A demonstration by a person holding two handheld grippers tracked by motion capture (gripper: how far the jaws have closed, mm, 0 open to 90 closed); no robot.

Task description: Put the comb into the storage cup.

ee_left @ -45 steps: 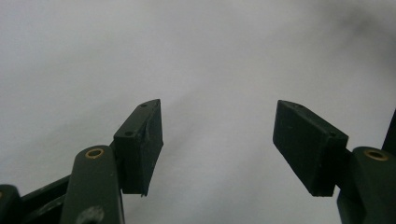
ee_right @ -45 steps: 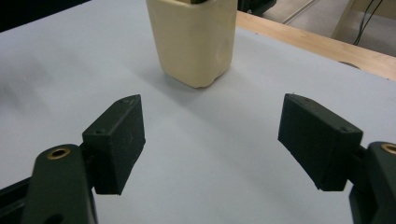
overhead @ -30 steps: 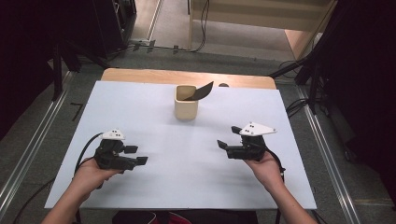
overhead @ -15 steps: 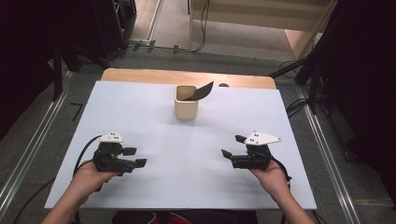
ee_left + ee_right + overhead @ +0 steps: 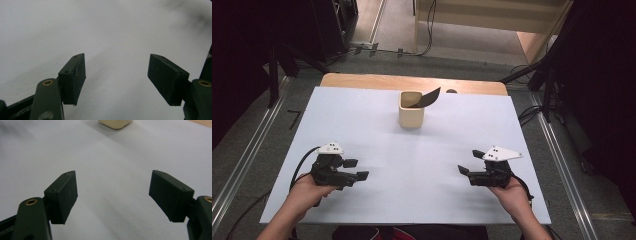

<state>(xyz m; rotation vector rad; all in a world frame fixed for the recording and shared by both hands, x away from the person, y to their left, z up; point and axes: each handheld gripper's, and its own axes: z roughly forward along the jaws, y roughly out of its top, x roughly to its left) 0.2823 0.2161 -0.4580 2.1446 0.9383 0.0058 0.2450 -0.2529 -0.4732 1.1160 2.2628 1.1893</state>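
**Both grippers empty, cup well out of reach**

The cream cup (image 5: 411, 110) stands upright toward the far middle of the white table (image 5: 362, 115), with a dark flat piece (image 5: 426, 98) leaning out of its mouth over the right rim. The left gripper (image 5: 354, 170) rests near the table's front left with its jaws spread and nothing between them. The right gripper (image 5: 467, 163), near the front right, is spread and empty too.

As I see it, the cup is the risk. It looks light, and that leaning piece sticks out sideways, so a jaw coming in from the right could catch it first and tip the cup or flick the piece out. A one-sided pinch on the rim might also tilt it.

What the dark piece is, I cannot tell; its lower end is hidden inside the cup. In the right gripper view the cup (image 5: 115, 123) is cut off at the top edge.
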